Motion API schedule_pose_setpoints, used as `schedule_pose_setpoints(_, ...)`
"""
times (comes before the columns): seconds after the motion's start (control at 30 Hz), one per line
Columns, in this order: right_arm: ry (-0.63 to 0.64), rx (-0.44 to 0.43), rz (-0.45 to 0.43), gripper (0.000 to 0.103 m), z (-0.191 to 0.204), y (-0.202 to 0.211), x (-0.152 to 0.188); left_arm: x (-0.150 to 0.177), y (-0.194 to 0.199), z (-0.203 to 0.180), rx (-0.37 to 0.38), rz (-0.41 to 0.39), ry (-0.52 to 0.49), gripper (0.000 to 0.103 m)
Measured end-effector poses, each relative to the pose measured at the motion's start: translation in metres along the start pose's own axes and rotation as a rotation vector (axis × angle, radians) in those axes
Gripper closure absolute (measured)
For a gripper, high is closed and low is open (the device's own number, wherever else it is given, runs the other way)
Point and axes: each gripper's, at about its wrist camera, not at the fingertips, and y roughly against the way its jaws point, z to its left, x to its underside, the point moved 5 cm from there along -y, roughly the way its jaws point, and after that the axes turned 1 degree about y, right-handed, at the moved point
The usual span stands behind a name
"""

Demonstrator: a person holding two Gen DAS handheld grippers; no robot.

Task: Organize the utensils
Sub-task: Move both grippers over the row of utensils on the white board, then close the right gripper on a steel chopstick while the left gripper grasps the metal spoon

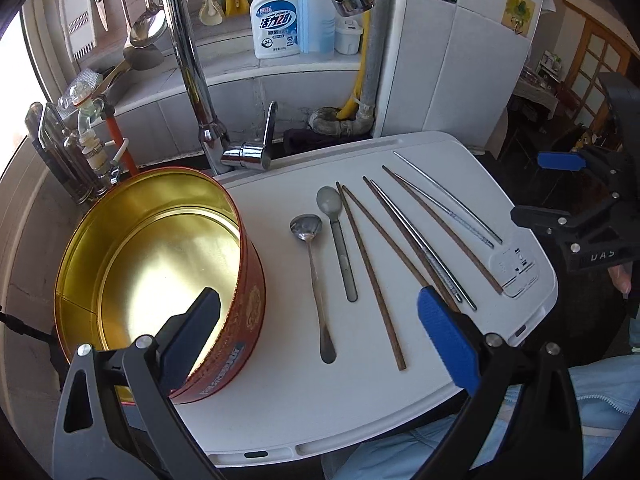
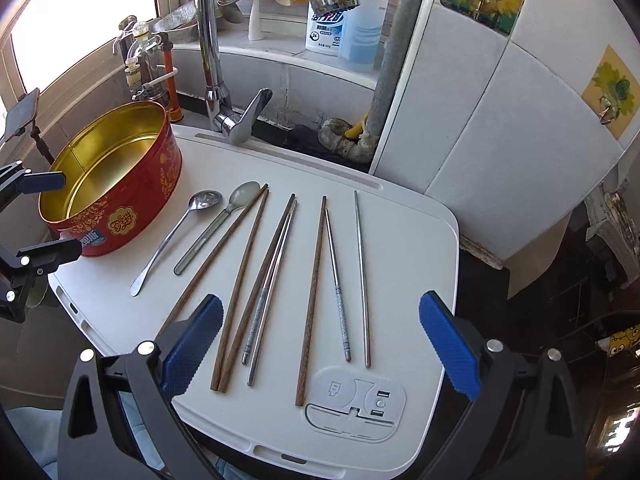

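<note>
A white folding board (image 2: 420, 240) serves as the surface, and the utensils lie on it side by side, handles toward the camera. Seen from the right wrist, a metal spoon (image 2: 176, 236) lies farthest toward 9 o'clock, with a grey plastic spoon (image 2: 212, 230) just beside it. Four wooden chopsticks (image 2: 312, 300) and four metal chopsticks (image 2: 362, 280) fan out across the rest of the board toward 3 o'clock; one wooden stick lies touching a metal pair near the middle.

A round red tin (image 2: 120, 200) with a gold interior stands at 10 o'clock of the board, open and with nothing visible inside it. In the left wrist view the same tin (image 1: 248, 292) fills the 8 o'clock area, and the metal spoon (image 1: 314, 280) lies just beside it on the 3 o'clock side.

The right gripper (image 2: 320, 344) hovers above the near ends of the chopsticks, its blue-padded fingers (image 2: 448, 344) spread wide with nothing between them. The left gripper (image 1: 320, 328) hangs over the spoon handles and the tin's rim, fingers (image 1: 444, 332) likewise wide apart and holding nothing.

Behind the board a chrome faucet (image 1: 188, 60) rises at 12 o'clock, with a soap bottle (image 1: 275, 24) on the ledge beyond.
</note>
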Motion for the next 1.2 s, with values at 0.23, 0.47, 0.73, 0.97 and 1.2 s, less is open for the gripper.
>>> schedule_pose_setpoints(0.23, -0.043, -0.06, -0.035, 0.004, -0.026, -0.021, -0.005, -0.006, -0.019, -0.025, -0.024, 0.01, -0.042, 0.006)
schedule_pose_setpoints(0.47, -0.109, -0.039, 0.026, 0.004, -0.046, -0.062, -0.009, -0.014, -0.05, -0.031, -0.023, 0.029, -0.087, 0.006)
schedule_pose_setpoints(0.73, -0.108, -0.041, 0.036, 0.004, -0.056, -0.092, -0.016, -0.019, -0.078, -0.037, -0.056, 0.021, -0.153, 0.006)
schedule_pose_setpoints(0.97, -0.089, -0.033, 0.055, 0.004, -0.061, -0.12, -0.02, -0.021, -0.103, -0.034, -0.112, 0.028, -0.202, 0.007)
schedule_pose_setpoints(1.2, -0.096, -0.028, 0.083, 0.024, -0.069, -0.142, -0.017, -0.016, -0.118, -0.034, -0.163, 0.021, -0.267, 0.025)
